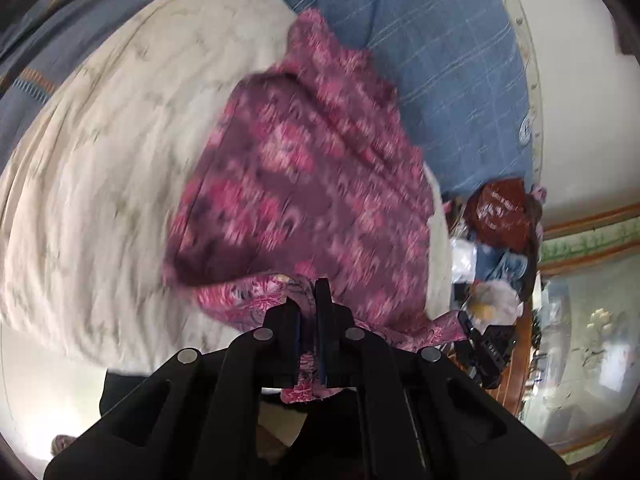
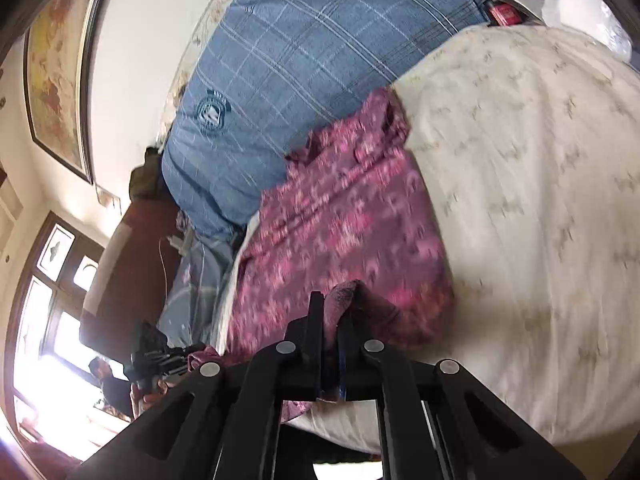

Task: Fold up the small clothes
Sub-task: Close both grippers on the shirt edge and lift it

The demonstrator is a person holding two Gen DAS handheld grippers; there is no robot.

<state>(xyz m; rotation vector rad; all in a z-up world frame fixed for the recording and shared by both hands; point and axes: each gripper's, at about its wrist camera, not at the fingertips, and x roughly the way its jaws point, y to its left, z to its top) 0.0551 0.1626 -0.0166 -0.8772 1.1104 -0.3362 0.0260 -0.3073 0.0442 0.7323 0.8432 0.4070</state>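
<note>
A pink and purple patterned garment (image 1: 304,184) lies bunched on a cream bedspread (image 1: 120,160); it also shows in the right wrist view (image 2: 344,220). My left gripper (image 1: 306,300) is shut on one near edge of the garment, cloth pinched between its black fingers. My right gripper (image 2: 330,308) is shut on another near edge of the garment, a fold of cloth rising between its fingers. The other gripper shows at the right in the left wrist view (image 1: 484,344) and at the left in the right wrist view (image 2: 160,354). Both views are motion-blurred.
A blue plaid pillow (image 1: 432,64) lies behind the garment, also in the right wrist view (image 2: 280,80). Clutter with a reddish-brown bag (image 1: 500,212) sits beside the bed. A framed map (image 2: 56,64) hangs on the wall; a window (image 2: 48,320) is lower left.
</note>
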